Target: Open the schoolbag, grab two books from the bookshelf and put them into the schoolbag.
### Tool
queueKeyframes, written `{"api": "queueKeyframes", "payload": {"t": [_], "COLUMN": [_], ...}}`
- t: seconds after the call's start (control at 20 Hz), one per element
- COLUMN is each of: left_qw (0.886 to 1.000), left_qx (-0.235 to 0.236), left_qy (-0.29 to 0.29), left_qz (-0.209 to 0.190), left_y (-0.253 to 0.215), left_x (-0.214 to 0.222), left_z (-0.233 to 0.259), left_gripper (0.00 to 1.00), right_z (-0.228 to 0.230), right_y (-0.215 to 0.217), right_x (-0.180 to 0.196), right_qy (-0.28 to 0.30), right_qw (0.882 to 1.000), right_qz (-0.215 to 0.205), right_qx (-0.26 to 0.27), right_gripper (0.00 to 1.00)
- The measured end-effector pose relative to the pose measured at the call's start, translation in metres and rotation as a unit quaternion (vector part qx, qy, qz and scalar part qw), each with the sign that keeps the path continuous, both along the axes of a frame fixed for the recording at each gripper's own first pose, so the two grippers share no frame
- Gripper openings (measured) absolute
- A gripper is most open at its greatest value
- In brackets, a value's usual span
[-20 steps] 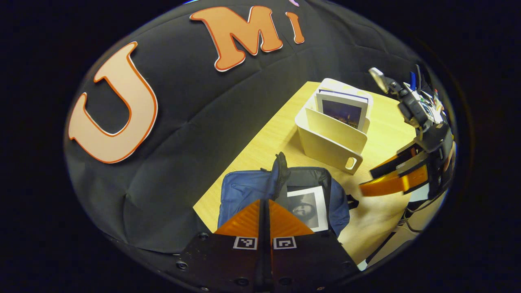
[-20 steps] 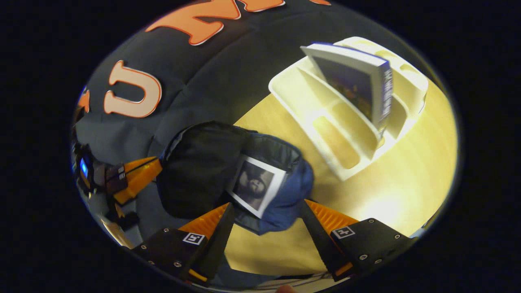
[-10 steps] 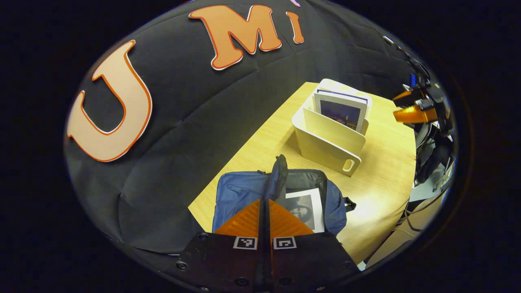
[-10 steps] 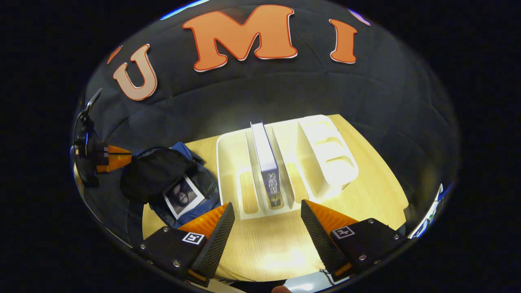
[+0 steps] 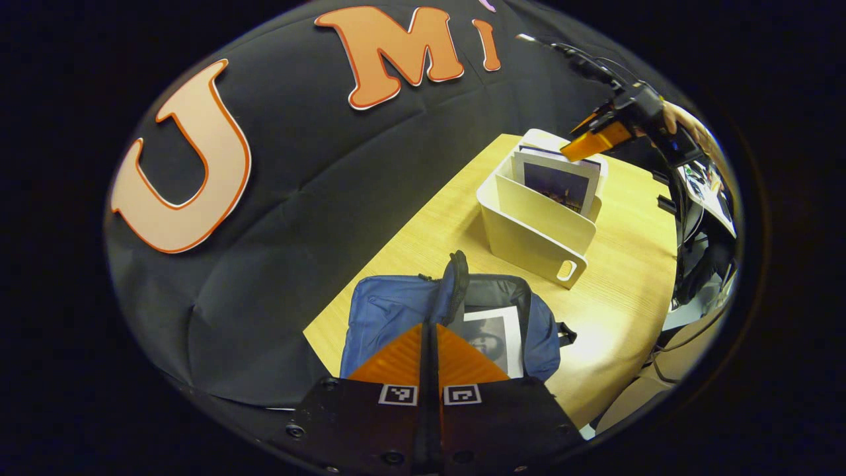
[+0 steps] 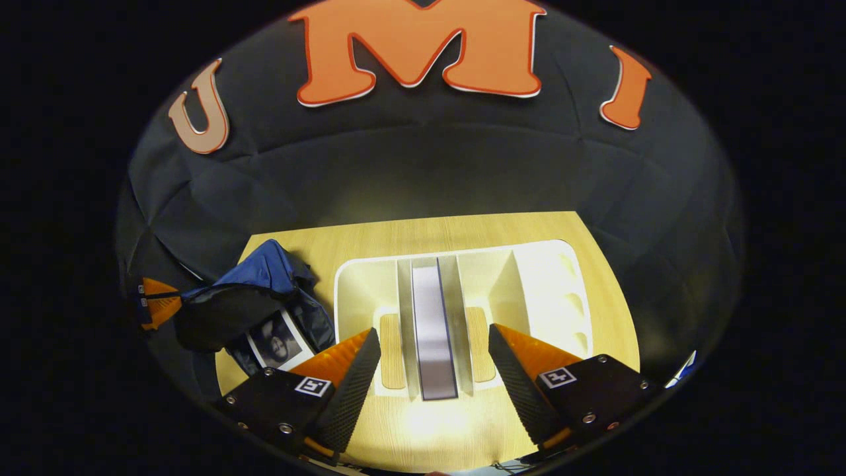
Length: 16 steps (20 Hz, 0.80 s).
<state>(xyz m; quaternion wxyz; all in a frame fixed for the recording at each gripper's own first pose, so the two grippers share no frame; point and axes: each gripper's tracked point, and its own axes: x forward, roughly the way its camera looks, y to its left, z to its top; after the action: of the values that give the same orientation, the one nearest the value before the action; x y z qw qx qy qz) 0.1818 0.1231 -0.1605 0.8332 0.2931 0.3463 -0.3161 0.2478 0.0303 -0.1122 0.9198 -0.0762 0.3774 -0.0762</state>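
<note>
The blue schoolbag (image 5: 386, 311) lies open on the wooden table (image 5: 423, 231). My left gripper (image 5: 428, 328) is shut on its raised flap (image 5: 453, 284) and holds it upright. Inside the bag lies a white-bordered book with a portrait (image 5: 494, 332). A second book (image 6: 433, 324) stands in the cream bookshelf (image 6: 542, 291). My right gripper (image 6: 433, 334) hovers open just above this book, one finger to each side of its top edge. In the left gripper view the right gripper (image 5: 590, 142) hangs over the shelf (image 5: 535, 231). The left gripper (image 6: 155, 307) shows by the bag (image 6: 264, 271).
The booth's black cloth wall stands close behind the table's far edge. Cables and gear (image 5: 700, 218) sit beyond the table's right side. Bare table (image 5: 621, 311) lies between the bag and that edge.
My right gripper swung away from above the bag and now sits over the bookshelf, lined up with the standing book. My left gripper kept its hold on the flap.
</note>
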Motion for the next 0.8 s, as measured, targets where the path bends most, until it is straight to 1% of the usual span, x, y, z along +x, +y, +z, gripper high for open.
{"api": "queueKeyframes", "payload": {"t": [0.15,0.25,0.35,0.4,0.45,0.5,0.55,0.6,0.65,0.7,0.8], "left_qw": [1.0,1.0,1.0,1.0,1.0,1.0,1.0,1.0,1.0,1.0,1.0], "left_qx": [-0.001,0.001,0.004,0.005,0.006,0.007,0.008,0.009,0.01,0.01,0.011], "left_qy": [0.004,0.005,0.005,0.006,0.005,0.006,0.007,0.008,0.009,0.011,0.011], "left_qz": [0.005,0.008,0.01,0.009,0.01,0.011,0.011,0.011,0.013,0.012,0.011], "left_y": [0.002,0.003,0.004,0.004,0.004,0.004,0.005,0.005,0.006,0.006,0.007], "left_x": [-0.003,-0.004,-0.002,-0.002,-0.002,-0.002,-0.001,0.0,0.001,0.001,0.001], "left_z": [-0.002,-0.002,-0.002,-0.003,-0.003,-0.004,-0.005,-0.006,-0.006,-0.007,-0.007], "left_gripper": [0.0,0.0,0.0,0.0,0.0,0.0,0.0,0.01,0.01,0.0,0.0], "right_z": [-0.02,-0.031,-0.041,-0.045,-0.048,-0.048,-0.048,-0.046,-0.045,-0.042,-0.034], "right_y": [-0.003,-0.004,-0.01,-0.015,-0.015,-0.014,-0.016,-0.016,-0.017,-0.016,-0.015], "right_x": [0.021,0.023,0.024,0.024,0.022,0.026,0.026,0.025,0.025,0.024,0.023], "right_qy": [0.035,0.057,0.075,0.083,0.092,0.086,0.086,0.085,0.084,0.082,0.07], "right_qw": [0.999,0.998,0.997,0.996,0.995,0.995,0.995,0.995,0.995,0.995,0.997], "right_qz": [-0.006,-0.012,-0.021,-0.025,-0.029,-0.038,-0.046,-0.048,-0.049,-0.048,-0.044], "right_qx": [-0.004,-0.003,-0.017,-0.026,-0.026,-0.019,-0.014,-0.01,-0.009,-0.009,-0.011], "right_gripper": [0.98,0.98,0.88,0.78,0.59,0.48,0.35,0.33,0.42,0.31,0.29]}}
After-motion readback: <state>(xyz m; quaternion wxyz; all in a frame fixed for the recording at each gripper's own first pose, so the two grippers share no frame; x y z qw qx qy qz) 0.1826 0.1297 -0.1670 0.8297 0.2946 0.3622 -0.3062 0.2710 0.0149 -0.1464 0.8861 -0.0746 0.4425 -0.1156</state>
